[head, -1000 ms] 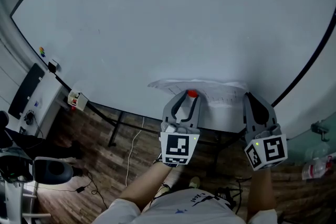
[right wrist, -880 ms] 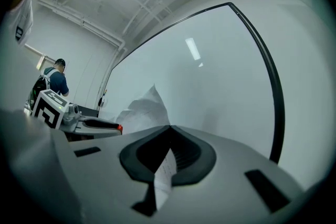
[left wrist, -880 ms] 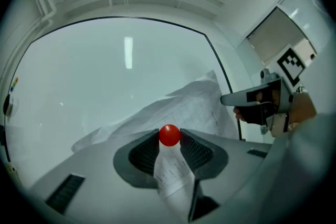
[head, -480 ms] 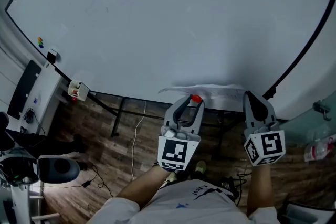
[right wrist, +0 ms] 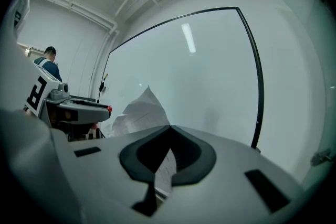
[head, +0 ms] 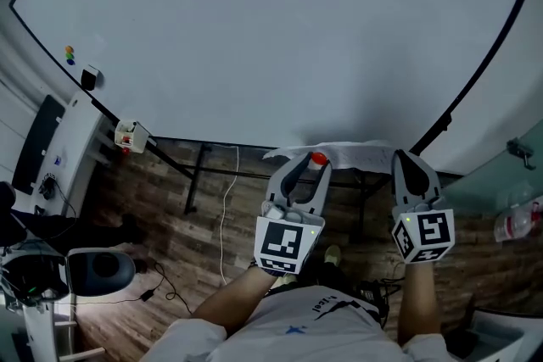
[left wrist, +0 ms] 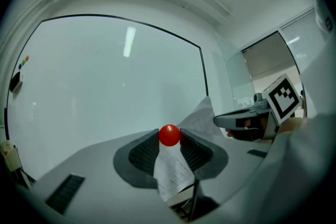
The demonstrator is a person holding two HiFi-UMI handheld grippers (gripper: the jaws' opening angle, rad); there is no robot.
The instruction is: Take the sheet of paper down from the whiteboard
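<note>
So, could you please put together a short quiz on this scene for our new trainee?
1. True or false: the sheet of paper lies flat against the whiteboard.
2. What does the left gripper pinch along with the sheet? A) a red ball B) a black pen C) a strip of tape
3. Fill in: the right gripper is shut on the ____.
Key: 1 false, the two grippers hold it clear of the board; 2 A; 3 sheet of paper.
</note>
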